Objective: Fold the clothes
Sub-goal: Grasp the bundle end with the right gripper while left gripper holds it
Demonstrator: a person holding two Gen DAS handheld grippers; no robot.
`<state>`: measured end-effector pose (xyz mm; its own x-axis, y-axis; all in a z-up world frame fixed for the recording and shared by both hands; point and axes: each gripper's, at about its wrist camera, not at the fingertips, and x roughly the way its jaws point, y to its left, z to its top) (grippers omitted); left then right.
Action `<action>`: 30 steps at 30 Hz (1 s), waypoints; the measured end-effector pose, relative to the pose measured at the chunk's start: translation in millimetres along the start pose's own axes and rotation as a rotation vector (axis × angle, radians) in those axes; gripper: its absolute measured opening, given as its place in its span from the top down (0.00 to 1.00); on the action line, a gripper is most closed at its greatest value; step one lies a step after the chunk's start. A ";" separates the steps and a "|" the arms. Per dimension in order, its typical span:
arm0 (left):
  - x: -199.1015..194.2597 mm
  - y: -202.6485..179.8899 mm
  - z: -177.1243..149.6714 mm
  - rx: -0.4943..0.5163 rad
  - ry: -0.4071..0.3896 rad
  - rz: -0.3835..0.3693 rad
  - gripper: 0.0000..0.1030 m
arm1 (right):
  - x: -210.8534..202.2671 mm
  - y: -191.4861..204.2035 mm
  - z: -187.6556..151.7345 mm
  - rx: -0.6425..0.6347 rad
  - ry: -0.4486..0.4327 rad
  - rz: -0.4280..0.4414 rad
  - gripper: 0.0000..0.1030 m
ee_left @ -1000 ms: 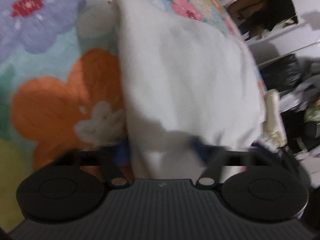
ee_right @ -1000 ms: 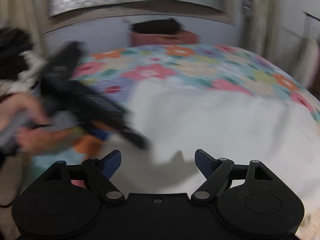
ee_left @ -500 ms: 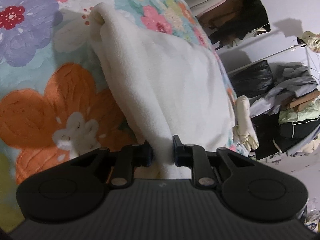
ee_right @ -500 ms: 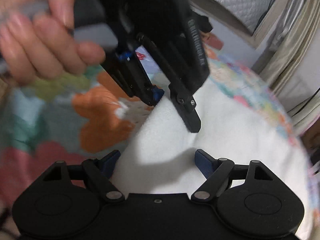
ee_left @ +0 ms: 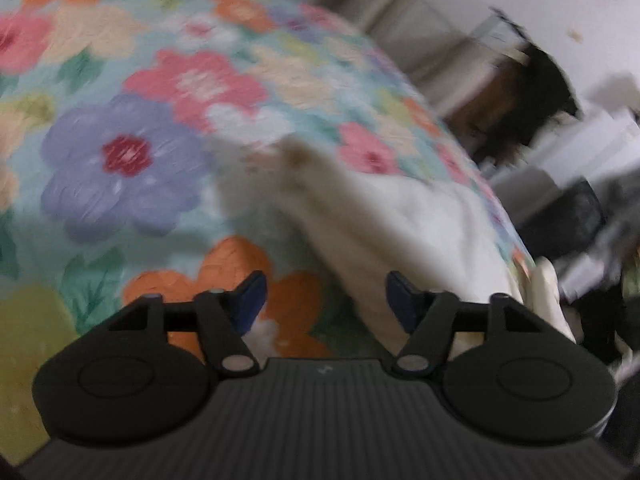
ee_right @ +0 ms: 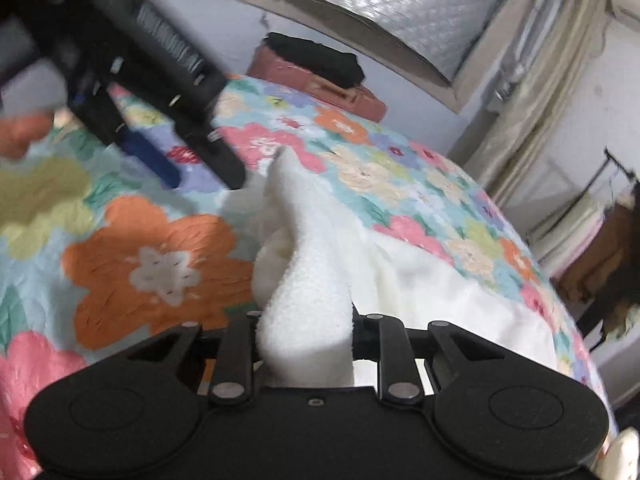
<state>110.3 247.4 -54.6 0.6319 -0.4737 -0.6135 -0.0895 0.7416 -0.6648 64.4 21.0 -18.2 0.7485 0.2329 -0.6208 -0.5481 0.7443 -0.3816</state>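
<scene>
One garment in play: a white fleece piece [ee_right: 320, 264] lying on the flowered bedspread [ee_right: 152, 264], still rumpled, no clean fold visible. Right gripper [ee_right: 306, 336] has its fingers [ee_right: 362, 340] closing on a bunched ridge of the fleece, fabric packed between them and rising as a peak toward the bed's middle. Left gripper [ee_left: 322, 300] has its fingers [ee_left: 250, 294] opening, spread wide, nothing between them; in the left wrist view the fleece [ee_left: 400, 232] lies just past the right-hand fingertip, not pinched. In the right wrist view the left gripper [ee_right: 184, 160] hangs blurred above the bedspread beside the peak's far tip, apart from the cloth as far as I can tell. Progress estimate: early to mid. Cloth is gathered, held at one point only, most of it sprawled toward the bed's right edge. Left to do, by my read: get a second hold, spread it flat, make the folds, square it up. Background clutter and hanging clothes [ee_left: 532, 120] not involved.
</scene>
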 end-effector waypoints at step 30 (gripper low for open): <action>102.8 9.3 51.2 -0.086 0.137 -0.145 0.84 | 35.0 -6.6 -9.8 0.169 0.064 0.127 0.65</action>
<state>213.9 229.9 -102.0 0.5326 -0.6371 -0.5571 -0.0747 0.6203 -0.7808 90.7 18.1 -44.1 0.6490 0.2951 -0.7012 -0.5621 0.8071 -0.1806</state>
